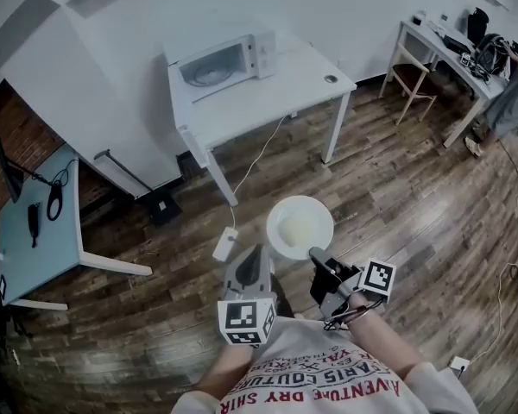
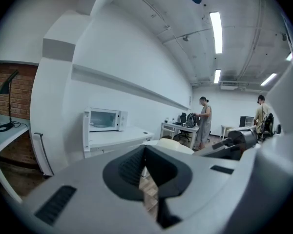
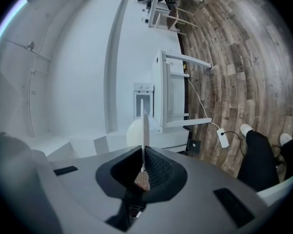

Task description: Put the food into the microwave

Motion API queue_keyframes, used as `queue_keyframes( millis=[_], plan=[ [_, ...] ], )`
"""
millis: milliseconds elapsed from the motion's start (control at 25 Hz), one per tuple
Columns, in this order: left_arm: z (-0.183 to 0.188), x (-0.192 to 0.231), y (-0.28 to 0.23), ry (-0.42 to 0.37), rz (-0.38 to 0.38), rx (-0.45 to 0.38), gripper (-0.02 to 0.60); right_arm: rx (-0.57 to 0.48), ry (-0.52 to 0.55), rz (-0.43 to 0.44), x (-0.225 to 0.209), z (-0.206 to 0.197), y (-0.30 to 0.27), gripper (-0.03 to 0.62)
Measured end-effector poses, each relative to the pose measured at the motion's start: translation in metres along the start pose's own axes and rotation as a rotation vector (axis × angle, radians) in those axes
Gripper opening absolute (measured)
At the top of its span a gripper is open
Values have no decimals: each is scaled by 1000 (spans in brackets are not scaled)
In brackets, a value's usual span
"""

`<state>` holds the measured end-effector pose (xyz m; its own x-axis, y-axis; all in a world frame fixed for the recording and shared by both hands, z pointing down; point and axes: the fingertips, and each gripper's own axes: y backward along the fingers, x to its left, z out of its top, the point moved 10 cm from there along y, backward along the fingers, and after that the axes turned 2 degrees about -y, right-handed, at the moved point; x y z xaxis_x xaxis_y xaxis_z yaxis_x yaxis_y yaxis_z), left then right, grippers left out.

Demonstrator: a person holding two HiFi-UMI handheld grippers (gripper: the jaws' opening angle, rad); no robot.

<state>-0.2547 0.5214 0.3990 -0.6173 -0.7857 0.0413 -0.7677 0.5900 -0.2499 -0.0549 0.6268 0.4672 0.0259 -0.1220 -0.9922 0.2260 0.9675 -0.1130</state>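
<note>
A white plate point(image 1: 322, 210) carrying pale food point(image 1: 298, 229) hangs over the wooden floor in the head view. My right gripper point(image 1: 315, 255) is shut on its near rim. In the right gripper view the plate point(image 3: 145, 126) stands edge-on between the pads of that gripper point(image 3: 143, 167). My left gripper point(image 1: 253, 253) is beside the plate's left edge, shut and holding nothing. In the left gripper view the jaws of that gripper point(image 2: 145, 150) meet, with the plate point(image 2: 176, 144) off to their right. Ahead, the white microwave point(image 1: 220, 63) point(image 2: 103, 119) point(image 3: 141, 99) stands on a white table point(image 1: 276, 97) with its door open.
A power strip point(image 1: 225, 243) lies on the floor before the table, its cable running up to it. A pale blue desk point(image 1: 34, 231) stands at the left. At the far right are another desk point(image 1: 440, 46), a chair point(image 1: 412, 80) and a person point(image 1: 511, 93).
</note>
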Motion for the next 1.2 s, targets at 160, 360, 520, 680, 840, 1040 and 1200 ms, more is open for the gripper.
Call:
queue_keyframes(
  millis=[160, 360, 520, 680, 840, 1040, 1200],
  plan=[
    [9, 24, -43, 11, -16, 9, 3, -2, -14, 0, 4, 23, -34, 21],
    [34, 63, -114, 29, -55, -3, 3, -26, -19, -14, 16, 65, -88, 21],
    [62, 97, -173, 27, -101, -19, 3, -64, -16, -10, 33, 102, -135, 21],
    [86, 128, -225, 22, -136, -30, 3, -88, -8, -3, 49, 134, -180, 21],
    [100, 154, -263, 15, -152, -30, 3, -98, -3, 2, 61, 159, -217, 21],
    [107, 180, -298, 32, -133, -14, 3, -81, -14, -4, 69, 189, -262, 21],
    [109, 195, -323, 39, -98, -9, 3, -35, -10, 0, 70, 215, -293, 21]
  ],
)
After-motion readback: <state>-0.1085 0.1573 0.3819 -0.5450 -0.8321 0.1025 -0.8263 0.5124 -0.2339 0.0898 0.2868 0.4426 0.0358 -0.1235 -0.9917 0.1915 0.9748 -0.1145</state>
